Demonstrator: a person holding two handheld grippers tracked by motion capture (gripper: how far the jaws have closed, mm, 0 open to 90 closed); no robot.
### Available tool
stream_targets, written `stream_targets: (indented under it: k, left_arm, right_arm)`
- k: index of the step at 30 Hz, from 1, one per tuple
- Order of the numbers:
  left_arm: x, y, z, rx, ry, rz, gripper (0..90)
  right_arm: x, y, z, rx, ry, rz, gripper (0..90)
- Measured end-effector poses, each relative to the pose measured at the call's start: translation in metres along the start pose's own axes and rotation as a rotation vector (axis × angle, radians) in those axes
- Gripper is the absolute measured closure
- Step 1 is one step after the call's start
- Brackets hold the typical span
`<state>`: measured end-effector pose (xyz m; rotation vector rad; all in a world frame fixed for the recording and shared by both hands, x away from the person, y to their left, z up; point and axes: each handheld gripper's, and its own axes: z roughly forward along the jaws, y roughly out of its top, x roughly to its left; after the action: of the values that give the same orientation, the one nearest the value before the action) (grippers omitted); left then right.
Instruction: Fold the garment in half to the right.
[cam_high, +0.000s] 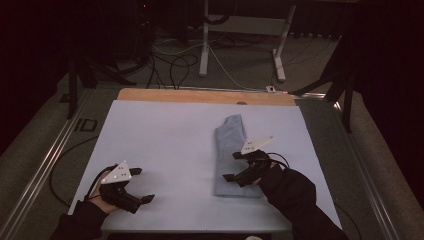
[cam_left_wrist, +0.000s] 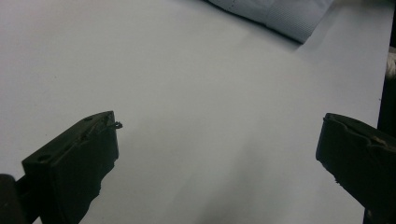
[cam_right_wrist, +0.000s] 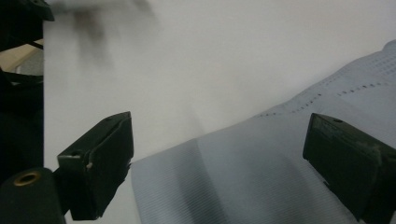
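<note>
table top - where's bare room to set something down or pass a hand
Widest free patch: the white sheet between the left gripper and the folded blue cloth. A narrower strip runs right of the cloth. Crowded where the right gripper hangs open over the cloth.

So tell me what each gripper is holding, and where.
Nothing: the right gripper hangs open above the folded light-blue cloth; the left gripper is open too.

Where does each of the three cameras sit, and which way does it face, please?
High view: above the person's side, looking forward and down on the table; both forearms, left tongs and right tongs show.
Left gripper view: rides the left tongs, facing across the white sheet toward the folded cloth; both jaws open.
Right gripper view: rides the right tongs, looking down on the cloth; jaws open, not gripping.
Shared: all three show the cloth.
</note>
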<state>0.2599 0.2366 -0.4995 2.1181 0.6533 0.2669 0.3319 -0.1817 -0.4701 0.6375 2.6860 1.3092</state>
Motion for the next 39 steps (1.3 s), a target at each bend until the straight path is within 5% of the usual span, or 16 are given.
stream_targets:
  k: [14,29,39]
  left_arm:
    - [0.0,0.0,-0.001,-0.003,0.001,0.0,0.2]
    - [0.0,-0.001,-0.001,-0.001,0.005,0.002,0.2]
    - [0.0,0.0,-0.002,-0.005,0.004,0.004,0.2]
  right_arm:
    - [-0.004,0.006,-0.002,-0.023,-0.047,-0.036,8.4]
    - [-0.013,-0.001,-0.026,-0.046,-0.141,0.003,8.5]
    - [-0.018,-0.023,-0.048,-0.075,-0.212,0.051,8.5]
